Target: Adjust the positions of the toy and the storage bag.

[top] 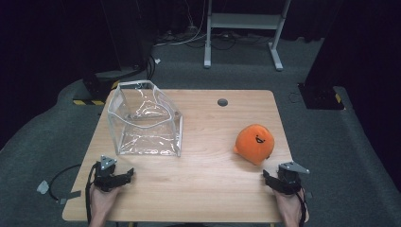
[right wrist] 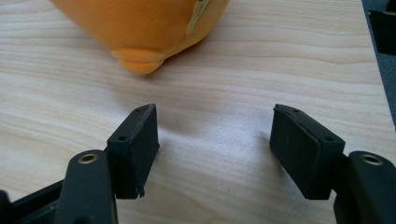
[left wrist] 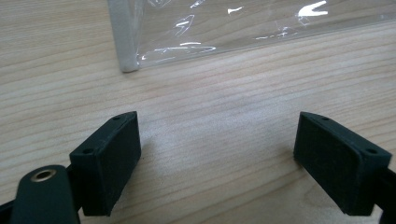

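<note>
A clear plastic bag [top: 145, 122] with white edging stands open on the wooden table [top: 208, 189], at the left. An orange plush toy [top: 255, 143] with a black face lies at the right. My left gripper [top: 127, 175] rests near the front left edge, just in front of the bag, open and holding nothing. In the left gripper view the bag's corner [left wrist: 126, 56] lies a little beyond the gripper [left wrist: 217, 158]. My right gripper [top: 265, 177] sits at the front right, open, just short of the plush toy [right wrist: 140, 28]; its jaws [right wrist: 215, 154] stand wide apart over bare wood.
A round cable hole [top: 222, 102] sits near the table's far edge. Beyond the table are a grey carpet, a white desk frame [top: 243, 28] and black stands. The table's right edge [right wrist: 373, 79] runs close to my right gripper.
</note>
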`<state>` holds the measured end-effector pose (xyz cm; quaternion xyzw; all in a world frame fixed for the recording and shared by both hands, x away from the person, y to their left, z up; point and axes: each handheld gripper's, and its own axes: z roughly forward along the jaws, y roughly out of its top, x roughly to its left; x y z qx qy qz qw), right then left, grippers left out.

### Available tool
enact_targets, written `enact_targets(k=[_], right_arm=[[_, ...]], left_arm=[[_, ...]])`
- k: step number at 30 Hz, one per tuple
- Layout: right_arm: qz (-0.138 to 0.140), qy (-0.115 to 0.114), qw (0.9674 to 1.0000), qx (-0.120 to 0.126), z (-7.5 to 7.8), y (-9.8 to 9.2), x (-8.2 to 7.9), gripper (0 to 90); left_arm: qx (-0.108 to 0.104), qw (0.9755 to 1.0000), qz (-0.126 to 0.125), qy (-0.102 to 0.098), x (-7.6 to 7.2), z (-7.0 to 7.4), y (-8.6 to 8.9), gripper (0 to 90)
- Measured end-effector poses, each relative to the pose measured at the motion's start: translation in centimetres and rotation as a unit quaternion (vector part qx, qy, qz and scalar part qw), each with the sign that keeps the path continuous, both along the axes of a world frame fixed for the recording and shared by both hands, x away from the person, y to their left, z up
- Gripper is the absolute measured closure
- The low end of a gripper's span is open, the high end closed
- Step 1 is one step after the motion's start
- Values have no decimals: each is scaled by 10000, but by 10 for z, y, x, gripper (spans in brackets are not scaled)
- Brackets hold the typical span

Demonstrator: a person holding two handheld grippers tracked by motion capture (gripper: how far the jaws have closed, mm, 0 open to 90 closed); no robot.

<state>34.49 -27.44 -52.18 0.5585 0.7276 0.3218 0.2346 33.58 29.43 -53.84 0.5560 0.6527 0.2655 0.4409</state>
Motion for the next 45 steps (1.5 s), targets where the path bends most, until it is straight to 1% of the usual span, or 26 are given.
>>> enact_targets(k=[1,2,5,8,12,13,16,17,19,20,22,24,25,26,29,30,31,32,34,37,38,39,41,42,43,45], right_arm=[[-1,-6,10000,-3,0,1,-1,320],[79,-48,9999,-43,-1,5,-5,320],[207,-37,9998,-66,-1,11,-8,321],[251,-78,9996,-100,0,16,-11,322],[433,-112,9990,-77,0,25,-14,340],[554,-152,9983,-77,2,31,-16,354],[749,-261,9968,-51,4,39,-18,381],[813,-294,9963,-28,5,42,-18,391],[865,-315,9958,-9,5,46,-18,400],[1036,-342,9940,35,7,52,-17,417],[1169,-358,9925,93,9,59,-17,426],[1222,-374,9917,104,10,61,-16,430],[1344,-399,9901,109,12,69,-15,432],[1344,-399,9901,109,12,69,-15,432],[1514,-347,9877,153,14,79,-10,431],[1563,-344,9870,156,15,82,-8,425],[1700,-308,9847,212,17,88,-5,414],[1741,-303,9840,223,17,91,-4,414],[1890,-238,9812,309,19,97,1,409],[1983,-220,9794,311,22,107,7,410],[1983,-220,9794,311,22,107,7,410],[2051,-215,9779,336,23,112,10,405],[2127,-237,9763,320,24,120,14,395],[2161,-228,9756,313,25,124,17,392],[2239,-180,9738,353,25,132,23,381],[2257,-164,9734,367,25,133,25,382]], left_arm=[[-60,10000,32,-10,0,1,1,149],[-69,10000,22,23,-1,1,2,149],[-144,9998,132,15,-2,2,7,149],[-129,9998,156,42,-4,3,11,148],[-210,9995,241,3,-6,5,15,146],[-239,9994,255,-11,-7,5,16,146],[-339,9990,294,-66,-7,9,17,146],[-297,9992,268,-20,-7,9,19,146],[-331,9989,312,-62,-6,10,19,147],[-308,9991,285,-19,-5,11,20,147],[-333,9989,318,-25,-3,12,20,148],[-309,9991,298,9,-3,13,21,148],[-367,9988,315,-43,-1,14,20,148],[-367,9988,315,-43,-1,14,20,148],[-323,9992,252,-26,1,17,20,147],[-355,9990,271,-53,3,17,19,146],[-340,9992,224,-63,4,19,20,145],[-400,9988,266,-124,6,19,19,145],[-404,9988,260,-95,9,20,20,145],[-432,9986,272,-134,11,21,20,147],[-423,9987,263,-147,13,22,20,147],[-439,9985,282,-178,14,22,20,147],[-441,9984,297,-183,17,21,20,147],[-407,9987,284,-149,17,21,21,146],[-407,9986,300,-129,18,21,23,146],[-460,9984,303,-110,19,22,25,146]])
